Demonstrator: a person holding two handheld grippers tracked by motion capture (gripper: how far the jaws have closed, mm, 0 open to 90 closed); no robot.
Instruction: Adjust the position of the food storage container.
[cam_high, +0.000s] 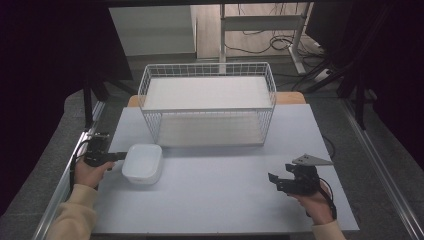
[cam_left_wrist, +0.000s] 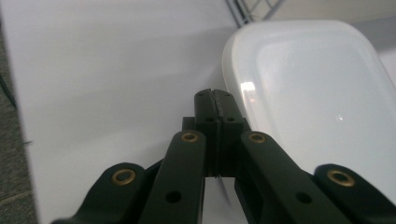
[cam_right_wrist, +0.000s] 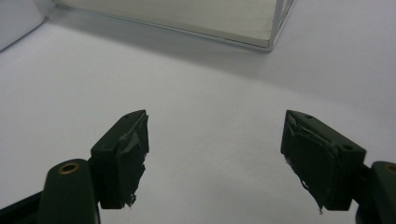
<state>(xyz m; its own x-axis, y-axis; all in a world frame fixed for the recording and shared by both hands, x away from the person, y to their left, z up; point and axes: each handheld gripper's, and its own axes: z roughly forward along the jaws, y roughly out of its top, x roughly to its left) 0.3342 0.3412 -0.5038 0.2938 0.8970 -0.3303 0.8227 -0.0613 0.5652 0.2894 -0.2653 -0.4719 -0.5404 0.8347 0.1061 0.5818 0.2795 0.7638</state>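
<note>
A white lidded plastic container (cam_high: 142, 162) lies on the grey-blue table (cam_high: 215, 200) at front left. My left gripper (cam_high: 121, 156) is shut with nothing between its jaws, its tips right at the container's left rim. In the left gripper view the closed gripper (cam_left_wrist: 215, 96) sits beside the glossy lid of the container (cam_left_wrist: 313, 98); whether it touches is unclear. My right gripper (cam_high: 280, 174) is held open over bare table at front right. In the right gripper view the gripper (cam_right_wrist: 215, 135) stands wide, with only the table between its jaws.
A white wire basket with a shelf (cam_high: 207, 102) stands at the middle back of the table, and its lower corner (cam_right_wrist: 271, 44) is ahead of the right gripper. Metal rails run along both table sides. Cables and desk legs lie on the floor behind.
</note>
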